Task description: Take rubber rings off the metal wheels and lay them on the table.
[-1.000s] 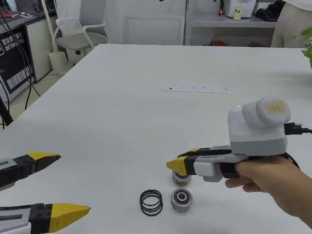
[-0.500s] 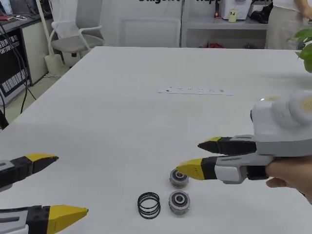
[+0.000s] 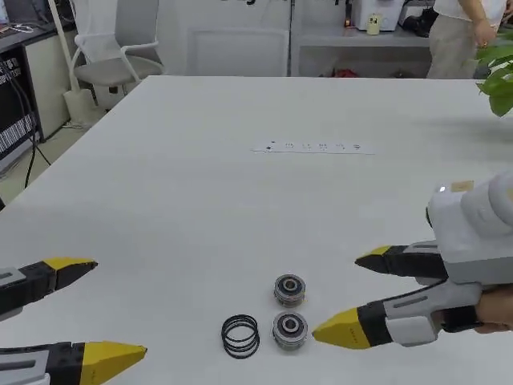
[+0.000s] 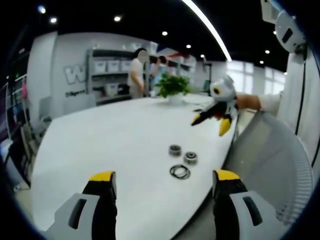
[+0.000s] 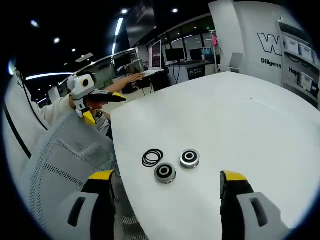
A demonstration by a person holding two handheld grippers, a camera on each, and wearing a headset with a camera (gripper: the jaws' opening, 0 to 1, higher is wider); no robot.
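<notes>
Two small metal wheels (image 3: 289, 289) (image 3: 289, 329) with dark centres lie flat near the front of the white table (image 3: 240, 184). Just left of the nearer wheel, a few black rubber rings (image 3: 240, 335) lie overlapped on the table. My right gripper (image 3: 350, 294) is open to the right of the wheels, and its lower tip nearly reaches the nearer one. At the front left my left gripper (image 3: 104, 309) is open and holds nothing. In the right gripper view the wheels (image 5: 190, 158) (image 5: 164, 172) and rings (image 5: 152, 157) lie ahead between the jaws. They also lie ahead in the left gripper view, the wheels (image 4: 175, 149) (image 4: 190, 157) and the rings (image 4: 179, 171).
A flat white strip (image 3: 313, 147) lies mid-table, further back. An office chair (image 3: 112, 64) stands beyond the far left corner. A person (image 3: 457, 32) and a plant (image 3: 501, 76) are at the back right. The table's front edge runs just below the wheels.
My right gripper, shut over the far wheel a second ago, has opened wide and drawn back to the right. The wheels, the rings and my left gripper have stayed put.
</notes>
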